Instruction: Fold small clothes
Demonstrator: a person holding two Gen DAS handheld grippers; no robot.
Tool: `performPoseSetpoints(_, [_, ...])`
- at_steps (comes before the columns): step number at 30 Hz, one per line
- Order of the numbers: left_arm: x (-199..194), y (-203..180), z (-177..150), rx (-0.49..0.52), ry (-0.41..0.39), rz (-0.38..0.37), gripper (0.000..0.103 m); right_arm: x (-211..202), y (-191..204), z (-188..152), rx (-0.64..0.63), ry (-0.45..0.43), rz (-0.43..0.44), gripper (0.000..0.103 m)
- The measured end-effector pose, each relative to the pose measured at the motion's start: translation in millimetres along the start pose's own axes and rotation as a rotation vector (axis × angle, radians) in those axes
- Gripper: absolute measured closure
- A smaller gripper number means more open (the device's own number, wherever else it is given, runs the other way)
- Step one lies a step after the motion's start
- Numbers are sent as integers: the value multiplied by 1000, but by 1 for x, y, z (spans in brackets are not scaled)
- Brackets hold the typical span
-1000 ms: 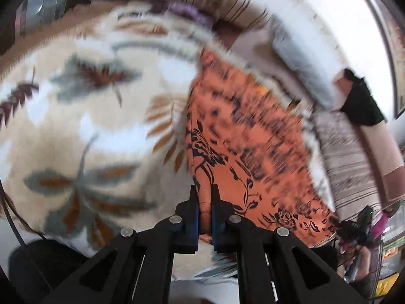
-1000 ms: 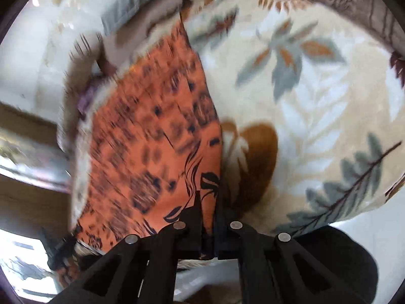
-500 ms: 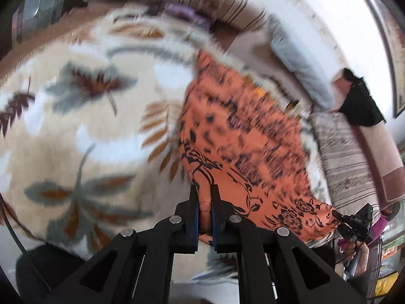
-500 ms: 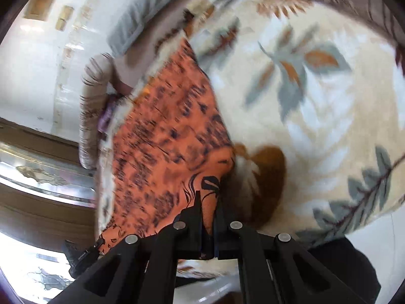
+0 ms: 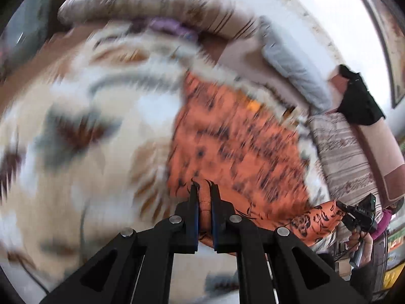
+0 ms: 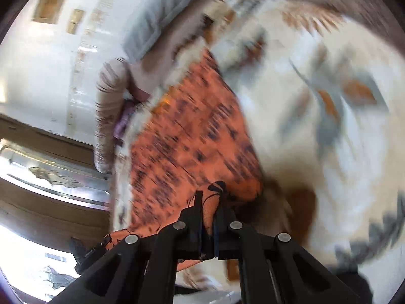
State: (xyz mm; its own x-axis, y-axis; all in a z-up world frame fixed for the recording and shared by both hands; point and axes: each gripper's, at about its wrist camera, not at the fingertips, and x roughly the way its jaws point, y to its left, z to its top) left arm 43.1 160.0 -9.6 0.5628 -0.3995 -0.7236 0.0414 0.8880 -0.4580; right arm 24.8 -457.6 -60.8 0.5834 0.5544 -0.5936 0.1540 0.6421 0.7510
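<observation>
An orange cloth with a black flower print (image 5: 235,149) lies spread on a cream blanket with a leaf pattern (image 5: 83,136). My left gripper (image 5: 204,188) is shut on the cloth's near left corner, which bunches between its jaws. My right gripper (image 6: 208,197) is shut on the near right corner of the same cloth (image 6: 192,136). Both near corners are lifted off the blanket (image 6: 316,106), while the far end still rests on it. The right gripper (image 5: 359,215) and the hand that holds it also show at the right edge of the left wrist view. Both views are motion-blurred.
A striped bolster (image 5: 152,0) and a grey pillow (image 5: 291,60) lie along the far side by a white wall. A purple item (image 5: 169,26) is tucked under the bolster. A dark garment (image 5: 359,101) hangs over a striped sofa (image 5: 346,159) at the right.
Both grippers have risen and pulled back toward me with the cloth's near corners, so its near edge has come up off the blanket and more of the room shows.
</observation>
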Motion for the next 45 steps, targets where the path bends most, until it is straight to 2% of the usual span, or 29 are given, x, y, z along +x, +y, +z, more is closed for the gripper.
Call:
performPoseSetpoints(3, [14, -16, 63, 30, -67, -34, 95, 11, 27, 68, -40, -86, 35, 97])
performPoseSetpoints(5, [40, -19, 102, 10, -109, -23, 94, 30, 33, 110, -21, -138, 43, 97])
performPoseSetpoints(7, [76, -17, 130, 1, -129, 43, 85, 62, 30, 144, 22, -152, 50, 94])
performPoseSetpoints(8, [105, -10, 141, -19, -122, 112, 76, 86, 27, 159, 4, -134, 34, 94])
performPoseSetpoints(9, [128, -1, 147, -51, -115, 173, 49, 108, 21, 169, -6, -107, 6, 79])
performPoseSetpoints(10, [161, 14, 154, -88, -96, 234, 27, 133, 8, 173, 31, -96, -84, 66])
performPoseSetpoints(11, [181, 27, 158, -120, -63, 264, 27, 146, -3, 169, 71, -98, -150, 29])
performPoseSetpoints(12, [198, 43, 159, -171, -21, 297, 27, 152, -10, 164, 92, -108, -171, 24])
performPoseSetpoints(14, [203, 67, 155, -257, -3, 278, 27, 151, -20, 143, 100, -139, -152, 24])
performPoseSetpoints(15, [194, 72, 151, -260, -34, 270, 27, 144, -21, 133, 78, -155, -157, 24])
performPoseSetpoints(17, [171, 68, 143, -196, -78, 294, 27, 125, -21, 107, 24, -193, -176, 24])
performPoseSetpoints(19, [145, 59, 128, -150, -121, 284, 27, 113, -22, 84, 12, -169, -156, 24])
performPoseSetpoints(21, [126, 47, 108, -125, -130, 226, 27, 103, -25, 57, 40, -163, -125, 24])
performPoseSetpoints(23, [117, 35, 82, -109, -109, 175, 26, 104, -33, 35, 111, -117, -118, 24])
performPoseSetpoints(25, [121, 23, 56, -108, -75, 132, 26, 114, -38, 23, 171, -91, -70, 24])
performPoseSetpoints(28, [141, 11, 39, -110, -13, 112, 26, 128, -33, 24, 189, -82, -42, 24])
performPoseSetpoints(30, [154, 6, 37, -121, -1, 121, 26, 144, -28, 31, 204, -71, -11, 24])
performPoseSetpoints(34, [177, 13, 39, -176, -22, 201, 26, 160, -29, 37, 292, -120, -45, 24])
performPoseSetpoints(37, [181, 15, 42, -207, -61, 210, 26, 163, -27, 43, 324, -172, -54, 24])
performPoseSetpoints(40, [187, 16, 50, -220, -63, 211, 27, 168, -25, 50, 325, -213, -79, 26])
performPoseSetpoints(41, [189, 16, 53, -222, -62, 208, 32, 169, -24, 53, 315, -220, -93, 37])
performPoseSetpoints(42, [190, 16, 55, -216, -57, 214, 53, 171, -23, 55, 309, -219, -108, 57])
performPoseSetpoints(43, [193, 17, 57, -207, -37, 239, 69, 176, -24, 57, 309, -208, -118, 68])
performPoseSetpoints(45, [193, 21, 60, -231, -27, 210, 80, 181, -30, 60, 311, -188, -128, 83])
